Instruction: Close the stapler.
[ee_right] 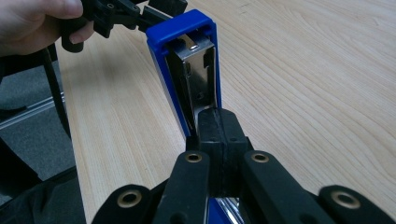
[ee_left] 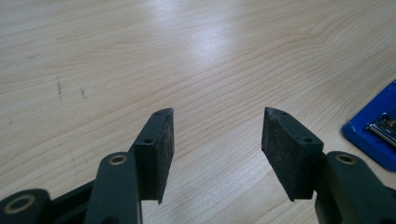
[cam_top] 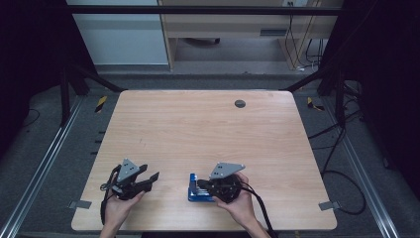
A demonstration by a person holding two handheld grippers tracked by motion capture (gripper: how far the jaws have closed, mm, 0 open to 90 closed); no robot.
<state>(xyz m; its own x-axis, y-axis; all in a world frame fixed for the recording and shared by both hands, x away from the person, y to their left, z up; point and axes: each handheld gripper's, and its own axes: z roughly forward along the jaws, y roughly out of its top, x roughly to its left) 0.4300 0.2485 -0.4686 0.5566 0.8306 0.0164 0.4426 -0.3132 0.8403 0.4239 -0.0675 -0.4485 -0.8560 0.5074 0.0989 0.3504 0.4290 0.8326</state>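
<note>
Gripping the two tools at the near edge of the table [cam_top: 198, 119], hands coming in from below. Holding the left gripper [ee_left: 217, 135] spread wide over bare wood, nothing between its pads, near the left corner. Pressing the right gripper [ee_right: 219, 122] fully together above the blue stapler [ee_right: 184, 32], pads meeting over its metal channel; cannot tell whether pinching any part. Lying flat near the middle of the near edge, just right of the left gripper.

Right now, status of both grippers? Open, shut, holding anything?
Left gripper: open, nothing between the pads, bare table ahead.
Right gripper: jaws shut together, pressed against the blue stapler; whether it actually grips it cannot be told.
</note>
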